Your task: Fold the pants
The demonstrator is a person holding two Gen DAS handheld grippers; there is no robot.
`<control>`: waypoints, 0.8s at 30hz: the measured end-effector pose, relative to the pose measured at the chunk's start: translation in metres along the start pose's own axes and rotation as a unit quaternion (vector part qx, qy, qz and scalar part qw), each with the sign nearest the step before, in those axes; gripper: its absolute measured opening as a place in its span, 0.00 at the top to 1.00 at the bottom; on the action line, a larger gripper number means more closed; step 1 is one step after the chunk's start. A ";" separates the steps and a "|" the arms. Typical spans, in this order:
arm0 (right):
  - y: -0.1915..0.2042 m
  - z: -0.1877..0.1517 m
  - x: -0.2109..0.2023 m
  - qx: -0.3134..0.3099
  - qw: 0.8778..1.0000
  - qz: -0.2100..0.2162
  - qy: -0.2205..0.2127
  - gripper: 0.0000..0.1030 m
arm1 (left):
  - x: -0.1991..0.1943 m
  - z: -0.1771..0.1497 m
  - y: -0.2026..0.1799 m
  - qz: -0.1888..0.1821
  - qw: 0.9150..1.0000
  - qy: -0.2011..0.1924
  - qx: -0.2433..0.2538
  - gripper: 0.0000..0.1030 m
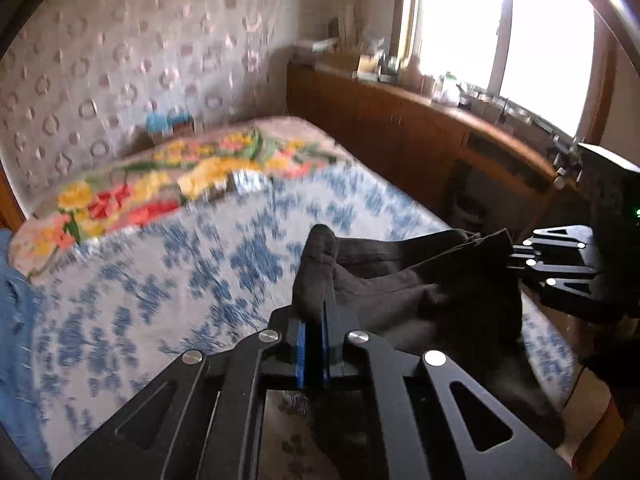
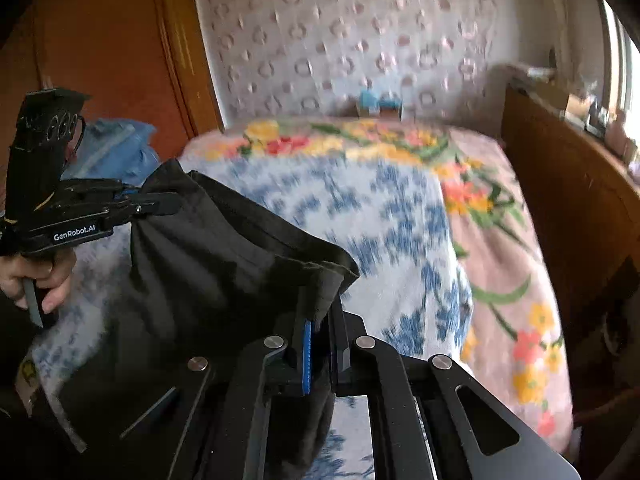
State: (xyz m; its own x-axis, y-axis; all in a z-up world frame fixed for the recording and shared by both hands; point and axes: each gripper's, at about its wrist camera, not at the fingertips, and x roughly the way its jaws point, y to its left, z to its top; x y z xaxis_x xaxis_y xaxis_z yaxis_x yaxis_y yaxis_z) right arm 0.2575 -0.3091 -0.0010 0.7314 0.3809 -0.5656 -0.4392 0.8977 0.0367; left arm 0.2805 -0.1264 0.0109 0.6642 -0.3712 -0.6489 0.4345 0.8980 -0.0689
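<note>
Black pants (image 1: 420,280) hang in the air above the bed, stretched between my two grippers. My left gripper (image 1: 314,316) is shut on one corner of the pants' top edge, which bunches up over its fingertips. My right gripper (image 2: 322,320) is shut on the other corner of the pants (image 2: 208,280). In the left wrist view the right gripper (image 1: 516,258) shows at the right, clamped on the cloth. In the right wrist view the left gripper (image 2: 160,202) shows at the left, held by a hand. The lower part of the pants hangs out of sight below.
A bed with a blue-and-white patterned cover (image 1: 160,280) lies below, with a floral blanket (image 1: 160,184) at its far end. A wooden cabinet (image 1: 400,128) with clutter runs along the window side. A blue bag (image 2: 116,148) sits by a wooden door (image 2: 100,40).
</note>
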 end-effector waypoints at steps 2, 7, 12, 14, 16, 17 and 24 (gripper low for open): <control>0.012 0.006 -0.019 -0.009 1.000 -0.001 -0.021 0.94 | -0.029 0.004 -0.002 0.004 1.000 -0.028 0.002 0.94; 0.049 0.017 -0.072 -0.036 0.996 -0.008 -0.083 0.95 | -0.105 0.009 -0.007 0.019 0.996 -0.091 0.004 0.94; 0.086 0.017 -0.130 -0.058 0.988 -0.010 -0.143 0.95 | -0.177 0.005 -0.021 0.034 0.989 -0.146 0.017 0.94; 0.102 0.017 -0.152 -0.068 0.984 -0.008 -0.163 0.95 | -0.200 0.003 -0.025 0.039 0.985 -0.164 0.022 0.94; 0.118 0.015 -0.173 -0.077 0.980 -0.006 -0.183 0.95 | -0.221 0.000 -0.028 0.043 0.982 -0.180 0.026 0.94; 0.125 0.012 -0.183 -0.081 0.978 -0.004 -0.191 0.95 | -0.234 -0.003 -0.030 0.046 0.981 -0.189 0.029 0.94; 0.160 -0.004 -0.228 -0.108 0.970 0.031 -0.215 0.95 | -0.284 -0.015 -0.031 0.067 0.973 -0.217 0.044 0.94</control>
State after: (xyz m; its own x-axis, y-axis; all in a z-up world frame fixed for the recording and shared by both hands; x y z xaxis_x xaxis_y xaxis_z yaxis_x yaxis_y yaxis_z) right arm 0.0184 -0.2526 0.1308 0.8303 0.5309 -0.1697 -0.5535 0.8210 -0.1401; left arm 0.0694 -0.0451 0.1860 0.9042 -0.3347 -0.2653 0.3645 0.9285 0.0708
